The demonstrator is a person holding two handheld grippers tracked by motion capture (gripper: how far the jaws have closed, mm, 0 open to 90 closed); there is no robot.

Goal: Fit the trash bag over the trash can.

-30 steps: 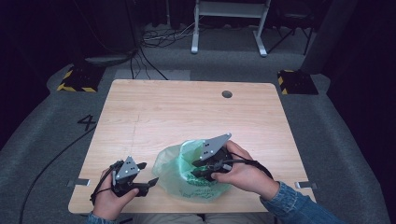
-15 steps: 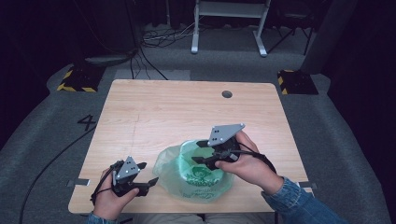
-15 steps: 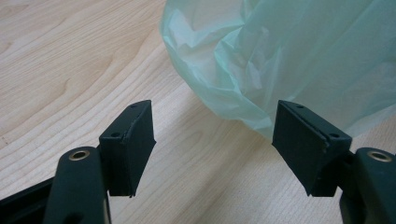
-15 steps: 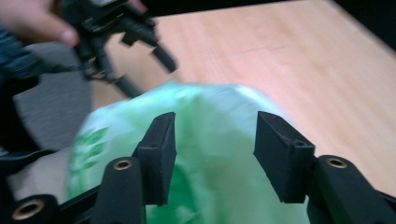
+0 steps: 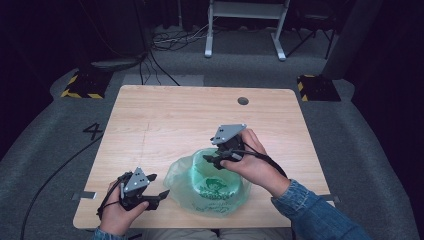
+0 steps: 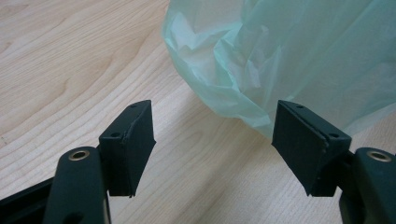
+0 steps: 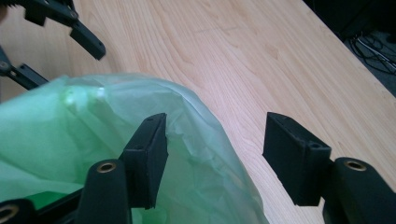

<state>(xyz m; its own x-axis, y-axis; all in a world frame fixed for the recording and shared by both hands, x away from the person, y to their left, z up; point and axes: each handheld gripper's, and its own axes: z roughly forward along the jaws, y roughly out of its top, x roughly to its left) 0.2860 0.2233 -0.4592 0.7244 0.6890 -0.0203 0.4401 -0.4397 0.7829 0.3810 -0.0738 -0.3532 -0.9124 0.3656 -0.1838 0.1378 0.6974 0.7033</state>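
Two grippers by green bag [image 5: 210, 185]: left gripper [image 5: 161, 192] wide, empty; right gripper [image 5: 209, 161] just opening, bag rim betw jaws.

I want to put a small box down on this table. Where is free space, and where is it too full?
The far half of the table is bare, from the bag up to the hole. The left side above the left gripper is bare too. The near edge is crowded: the bag lies between both grippers, the right gripper at its rim.
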